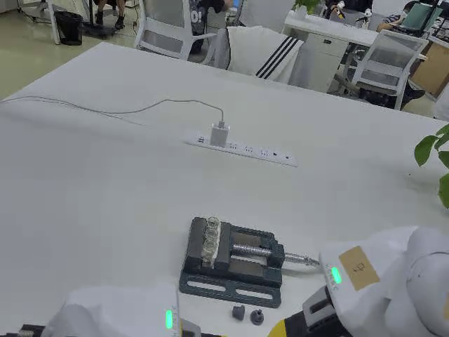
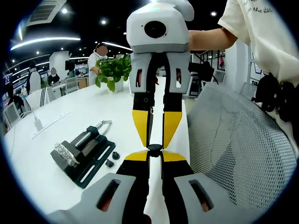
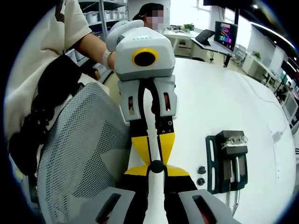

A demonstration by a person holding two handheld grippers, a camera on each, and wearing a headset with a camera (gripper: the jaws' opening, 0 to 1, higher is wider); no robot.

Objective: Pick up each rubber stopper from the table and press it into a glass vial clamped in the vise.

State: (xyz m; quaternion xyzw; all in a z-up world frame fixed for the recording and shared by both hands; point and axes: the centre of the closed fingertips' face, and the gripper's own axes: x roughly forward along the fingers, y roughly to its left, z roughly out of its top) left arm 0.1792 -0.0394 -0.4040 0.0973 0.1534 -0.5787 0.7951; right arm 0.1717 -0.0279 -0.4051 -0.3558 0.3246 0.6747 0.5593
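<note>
My two grippers meet tip to tip off the table's near edge, over a mesh chair. A small black rubber stopper [image 2: 154,148] [image 3: 156,165] sits right at that meeting point. My left gripper [image 2: 155,157] [image 3: 156,157] and my right gripper [image 3: 156,171] [image 2: 154,143] both stand nearly shut, their yellow tips against the stopper. A dark vise [image 1: 231,265] [image 2: 84,156] [image 3: 229,161] holds a row of glass vials [image 1: 210,235] [image 2: 65,153] [image 3: 233,140]. Two more stoppers [image 1: 238,312] [image 2: 115,155] [image 3: 202,170] lie on the table beside the vise.
A white power strip [image 1: 242,149] with a charger and a long cable lies mid-table. A grey mesh chair back [image 2: 233,149] [image 3: 79,154] is right under the grippers. A green plant [image 1: 438,158] is at the right edge. Chairs, desks and people stand beyond the table.
</note>
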